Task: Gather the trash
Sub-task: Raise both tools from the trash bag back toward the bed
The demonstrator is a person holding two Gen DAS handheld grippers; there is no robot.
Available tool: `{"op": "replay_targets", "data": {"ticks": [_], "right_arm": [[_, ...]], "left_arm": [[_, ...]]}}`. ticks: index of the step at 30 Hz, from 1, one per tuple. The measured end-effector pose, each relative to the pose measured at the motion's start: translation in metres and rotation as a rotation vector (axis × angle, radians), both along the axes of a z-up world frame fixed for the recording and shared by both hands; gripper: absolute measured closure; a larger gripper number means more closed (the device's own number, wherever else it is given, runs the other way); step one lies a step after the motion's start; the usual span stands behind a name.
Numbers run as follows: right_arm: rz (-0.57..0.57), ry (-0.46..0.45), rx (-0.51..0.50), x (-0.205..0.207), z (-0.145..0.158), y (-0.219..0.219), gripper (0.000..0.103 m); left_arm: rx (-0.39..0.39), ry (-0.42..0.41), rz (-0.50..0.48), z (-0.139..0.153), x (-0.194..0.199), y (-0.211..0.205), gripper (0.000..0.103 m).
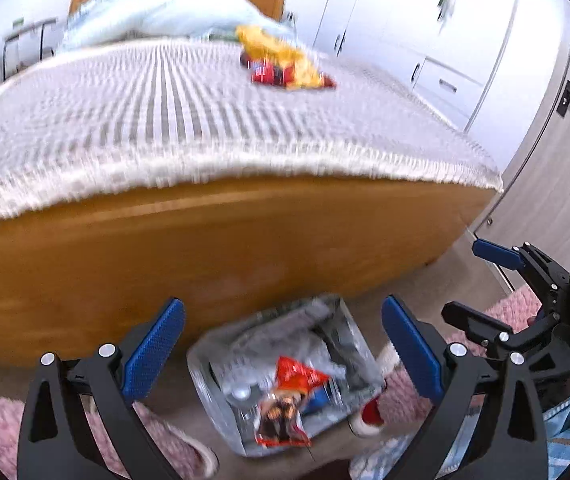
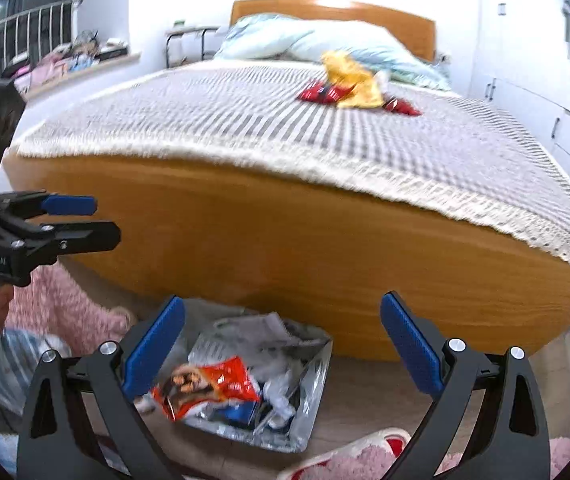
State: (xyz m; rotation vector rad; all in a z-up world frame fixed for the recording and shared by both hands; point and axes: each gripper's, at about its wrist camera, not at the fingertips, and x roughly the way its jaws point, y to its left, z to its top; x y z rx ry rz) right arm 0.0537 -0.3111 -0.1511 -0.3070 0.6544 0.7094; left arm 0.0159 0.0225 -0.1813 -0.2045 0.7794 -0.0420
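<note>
- Down on the floor, close to both cameras, sits a clear trash bin (image 1: 285,384) full of crumpled paper and wrappers.
- An orange snack bag (image 1: 285,404) lies on top of the pile in the bin. In the right view the same bag (image 2: 209,386) lies at the bin's left side.
- The left tool (image 1: 283,356) hangs above the bin. Its two blue pads are spread wide apart and it holds nothing.
- The right tool (image 2: 283,354) also hangs over the bin (image 2: 309,384). It is wide open too, and its pads grip nothing.
- Each tool shows up from the side in the other camera: the right tool (image 1: 481,280) at the right edge of the left view, the left tool (image 2: 93,220) at the left edge of the right view.
- A fluffy pink rug (image 2: 61,308) lies on the floor beside the bin, and pink slippers (image 1: 181,452) rest near the bottom of the views.
- Just behind the bin stands the wooden foot of a bed (image 1: 205,248).
- A striped grey and white blanket (image 1: 189,112) with a fringe covers the bed.
- Far up on the blanket lies more trash: a yellow wrapper (image 2: 351,78) on top of red wrappers (image 2: 321,94). The pictures are blurry, so I cannot tell how many red ones there are.
- Pale blue pillows (image 2: 305,40) lie at the head of the bed.
- White cupboards (image 1: 425,32) stand along the right wall.
</note>
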Motion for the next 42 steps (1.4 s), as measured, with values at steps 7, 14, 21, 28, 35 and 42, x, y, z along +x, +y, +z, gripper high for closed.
{"op": "replay_targets", "data": {"ticks": [7,14,21,28,35,42], "right_arm": [[-0.035,-0.037,0.109,0.0,0.023,-0.007,0.009],[-0.044,-0.089,0.202,0.001,0.043,-0.006,0.009],[-0.093,-0.159,0.235,0.007,0.061,0.001,0.009],[-0.174,-0.241,0.256,0.014,0.074,0.001,0.009],[-0.189,-0.264,0.252,0.03,0.082,0.006,0.009],[-0.257,-0.294,0.278,0.057,0.087,0.005,0.009]], "left_arm": [[0.083,-0.175,0.046,0.033,-0.005,0.001,0.007],[0.113,-0.334,0.073,0.068,-0.011,0.003,0.007],[0.145,-0.439,0.074,0.093,-0.01,0.003,0.007],[0.155,-0.458,0.107,0.106,0.004,0.007,0.007],[0.121,-0.467,0.117,0.117,0.028,0.017,0.007],[0.077,-0.445,0.117,0.118,0.056,0.027,0.007]]}}
